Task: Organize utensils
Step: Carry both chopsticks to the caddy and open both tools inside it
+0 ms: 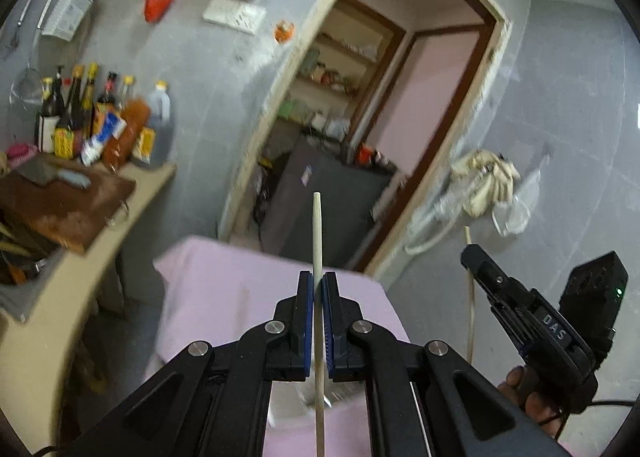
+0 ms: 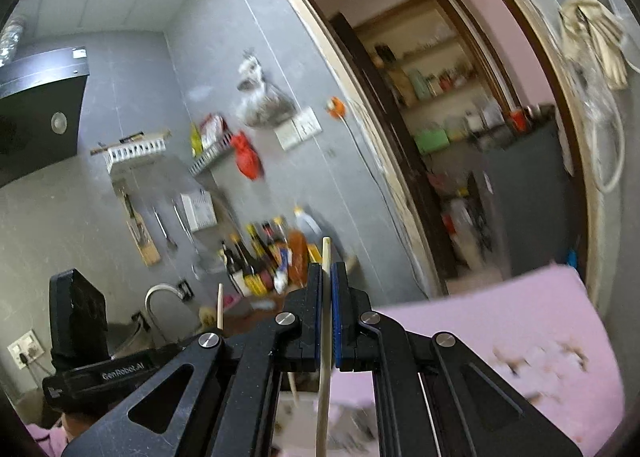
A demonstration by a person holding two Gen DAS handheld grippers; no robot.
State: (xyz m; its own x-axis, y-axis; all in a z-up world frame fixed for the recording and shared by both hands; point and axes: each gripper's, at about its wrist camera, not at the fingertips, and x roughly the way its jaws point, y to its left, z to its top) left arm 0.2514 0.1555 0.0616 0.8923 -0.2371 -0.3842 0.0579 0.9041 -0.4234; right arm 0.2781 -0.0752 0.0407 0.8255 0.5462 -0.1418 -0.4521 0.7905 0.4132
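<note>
My left gripper has its jaws clamped on a pale wooden chopstick, raised above the pink-covered table. My right gripper pinches a second chopstick over the same table, and a hand wraps its handle.

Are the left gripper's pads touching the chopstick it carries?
Touching. The left wrist view shows the left gripper shut on the chopstick; both blue pads press against its sides with no gap, and the stick stands up through them.
</note>
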